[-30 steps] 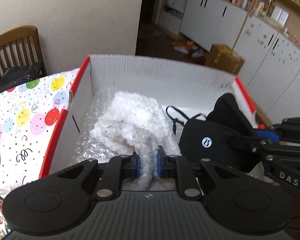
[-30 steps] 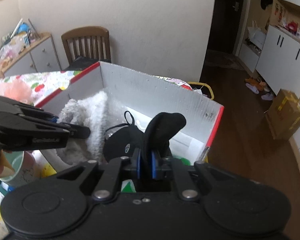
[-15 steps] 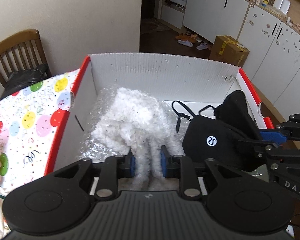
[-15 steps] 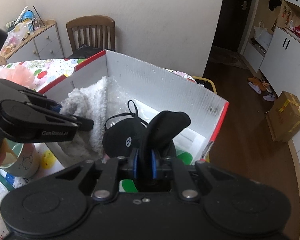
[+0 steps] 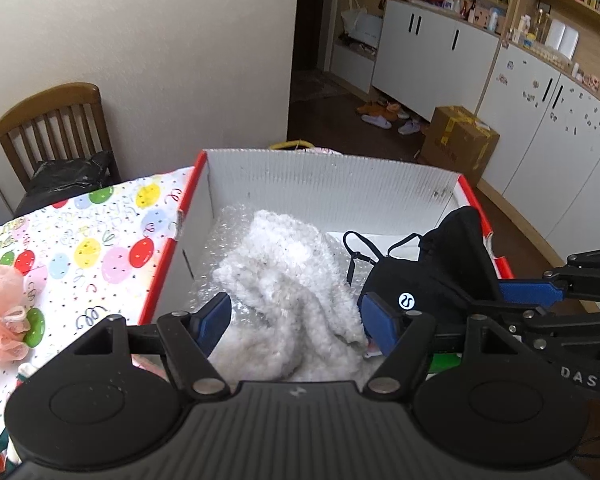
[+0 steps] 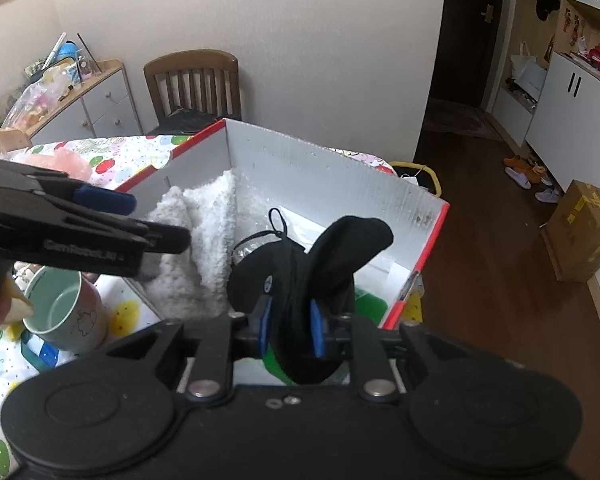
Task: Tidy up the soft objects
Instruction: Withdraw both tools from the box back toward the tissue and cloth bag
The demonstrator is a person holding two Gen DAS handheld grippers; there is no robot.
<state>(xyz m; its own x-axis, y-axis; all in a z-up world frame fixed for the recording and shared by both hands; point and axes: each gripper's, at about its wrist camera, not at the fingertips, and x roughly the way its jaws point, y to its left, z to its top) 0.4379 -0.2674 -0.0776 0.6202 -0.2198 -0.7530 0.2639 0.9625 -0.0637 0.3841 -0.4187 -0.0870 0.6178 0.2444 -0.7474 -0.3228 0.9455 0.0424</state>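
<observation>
1. Balloon-print table [image 5: 80, 248] carries a red-edged box [image 5: 332, 184] at its far edge.
2. My left gripper [image 5: 296, 322] hangs with pads apart, straddling the white fluffy cloth [image 5: 288, 280], which lies in the box's left half, long axis running away from me.
3. My right gripper [image 6: 290, 324] is clamped on the black cap [image 6: 324, 260], over the box's right half.
4. Judgement: the right is nearer the free space; lower the cap straight down.

A home: wooden chair [image 5: 56, 128], white cabinets [image 5: 432, 56], slippers [image 5: 384, 118] on the floor.
</observation>
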